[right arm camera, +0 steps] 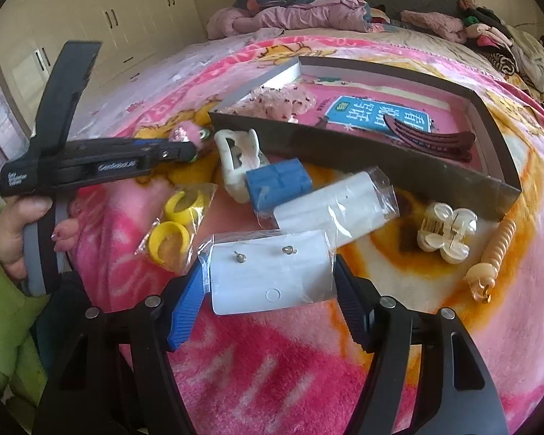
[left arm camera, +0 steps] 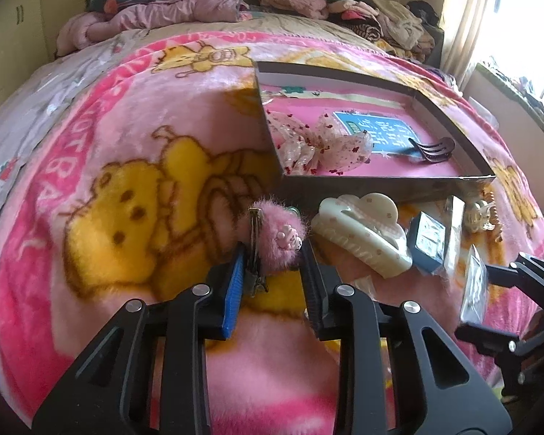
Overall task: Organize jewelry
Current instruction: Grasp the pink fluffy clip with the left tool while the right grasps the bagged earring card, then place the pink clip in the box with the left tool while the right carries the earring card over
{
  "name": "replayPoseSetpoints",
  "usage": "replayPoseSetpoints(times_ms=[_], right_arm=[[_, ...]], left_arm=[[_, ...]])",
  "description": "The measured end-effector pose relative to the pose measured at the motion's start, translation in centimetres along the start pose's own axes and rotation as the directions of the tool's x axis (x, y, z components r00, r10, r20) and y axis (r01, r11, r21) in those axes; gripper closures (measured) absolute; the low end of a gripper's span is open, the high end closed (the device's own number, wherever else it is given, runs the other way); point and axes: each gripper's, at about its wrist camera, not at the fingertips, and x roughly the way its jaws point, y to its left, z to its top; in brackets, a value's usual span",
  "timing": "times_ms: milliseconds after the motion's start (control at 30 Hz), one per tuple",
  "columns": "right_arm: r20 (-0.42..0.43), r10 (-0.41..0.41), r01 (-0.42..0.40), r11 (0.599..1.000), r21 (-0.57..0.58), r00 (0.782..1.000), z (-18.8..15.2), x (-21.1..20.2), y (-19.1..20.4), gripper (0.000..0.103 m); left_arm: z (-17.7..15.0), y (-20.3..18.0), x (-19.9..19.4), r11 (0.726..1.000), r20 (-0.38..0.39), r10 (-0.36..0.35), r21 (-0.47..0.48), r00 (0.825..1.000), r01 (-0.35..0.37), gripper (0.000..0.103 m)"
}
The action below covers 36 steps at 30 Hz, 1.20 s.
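My left gripper (left arm camera: 272, 253) is shut on a fuzzy pink hair clip (left arm camera: 277, 239) with a metal clasp, just in front of the shallow box (left arm camera: 380, 183). The box holds a sheer dotted bow (left arm camera: 319, 145) and a dark claw clip (left arm camera: 433, 150). My right gripper (right arm camera: 270, 279) is shut on a clear bag with an earring card (right arm camera: 268, 272), above the blanket. The left gripper also shows in the right wrist view (right arm camera: 188, 150) with the pink clip (right arm camera: 190, 134).
On the pink cartoon blanket lie a cream claw clip (left arm camera: 362, 235), a blue box (right arm camera: 277, 185), a white bagged box (right arm camera: 333, 210), bagged yellow rings (right arm camera: 174, 224), a small pearly clip (right arm camera: 448, 233) and a spiral hair tie (right arm camera: 493, 257). Clothes are piled at the bed's far end.
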Motion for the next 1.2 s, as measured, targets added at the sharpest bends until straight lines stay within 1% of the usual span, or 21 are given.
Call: replayPoseSetpoints(times_ms=[167, 333, 700, 933, 1200], right_arm=[[0.024, 0.009, -0.009, 1.000, -0.006, 1.000, 1.2, -0.5, 0.0, 0.038], [0.048, 0.010, -0.009, 1.000, -0.007, 0.999, 2.3, -1.0, -0.1, 0.038], [0.116, -0.022, 0.019, 0.999, 0.028, 0.993, 4.3, -3.2, -2.5, 0.038], [0.148, -0.059, 0.049, 0.996, 0.076, 0.987, 4.7, -4.5, -4.9, 0.038], [0.163, -0.094, 0.073, 0.989, 0.128, 0.982, 4.6, -5.3, -7.6, 0.038]], left_arm=[[-0.6, 0.4, -1.8, 0.999, 0.023, -0.012, -0.031, 1.000, 0.013, 0.081], [-0.6, 0.1, -3.3, 0.999, 0.049, -0.019, -0.043, 0.999, 0.021, 0.081], [1.1, -1.8, -5.3, 1.000, 0.100, -0.025, -0.010, 0.995, 0.026, 0.081], [2.7, -3.3, -5.1, 0.999, 0.108, -0.040, 0.023, 0.993, 0.038, 0.081], [4.8, -5.3, -3.5, 0.997, 0.100, -0.061, 0.055, 0.993, 0.056, 0.081]])
